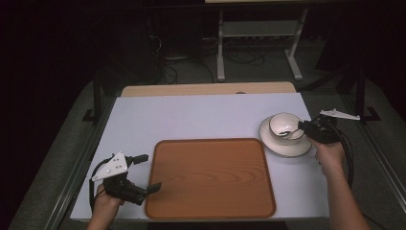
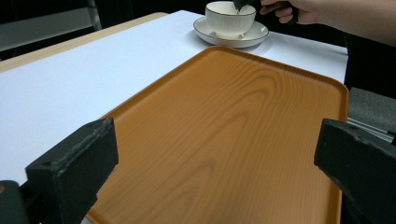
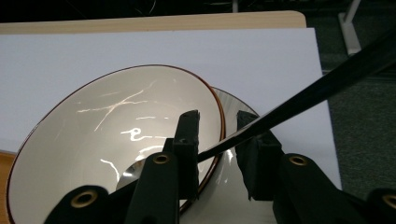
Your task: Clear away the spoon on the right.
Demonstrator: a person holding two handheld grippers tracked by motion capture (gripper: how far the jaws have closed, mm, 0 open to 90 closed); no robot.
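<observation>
Right gripper [image 3: 217,140]: the jaws straddle the rim of a white bowl [image 3: 107,140], one jaw inside the wall and one outside. A gap shows between the outer jaw and the rim, so whether the grip is closed on the rim cannot be told. In the high view this gripper [image 1: 300,128] sits at 3 o'clock of the bowl [image 1: 283,125], which rests on a white saucer [image 1: 282,148].

Left gripper [image 2: 215,154]: jaws spread wide, released, holding nothing, aimed over the wooden tray [image 2: 233,135]. In the high view it [image 1: 143,178] lies at 9 o'clock of the tray [image 1: 210,177], at the tray's near left edge.

Surface: a white sheet [image 1: 191,115] covers a table whose light wood edge [image 1: 206,88] shows at 12 o'clock. The bowl and saucer stand off the tray at its 2 o'clock. Beyond the table, the dark room holds a white frame with legs [image 1: 258,43] and loose cables on the floor.

Limits: a dark strap or cable [image 3: 327,88] crosses the right gripper view diagonally. A rounded shiny object lies in the bowl bottom, cut off by the jaw; its identity is unclear. The left gripper view shows the bowl's [image 2: 229,18] outer side and the person's hand [image 2: 299,9].
</observation>
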